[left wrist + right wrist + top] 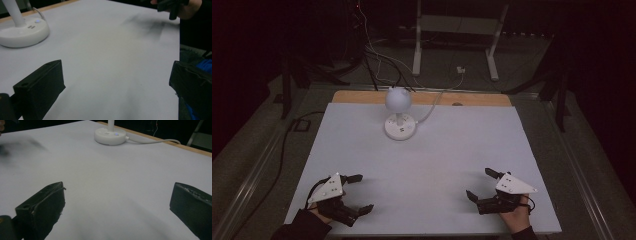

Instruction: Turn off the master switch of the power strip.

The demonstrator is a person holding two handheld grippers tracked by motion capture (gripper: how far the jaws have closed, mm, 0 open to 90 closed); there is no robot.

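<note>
A white desk lamp [399, 114] with a round head and a round base stands at the far middle of the white table [452, 145]; its base shows in the left gripper view [23, 31] and in the right gripper view [110, 135]. My left gripper [360, 192] rests near the front left corner, jaws wide apart, open, nothing between them [116, 85]. My right gripper [479, 184] lies near the front right corner, also open and empty [117, 202]. Both point inward across the table. In the left gripper view the other hand with its gripper [172, 7] sits at the far top right.
A white cable [434, 102] runs from the lamp base off the table's far wooden edge [472, 99]. Behind the table stand a white metal frame [457, 30] and loose wires on a dark floor. A rail [252, 175] runs along the left.
</note>
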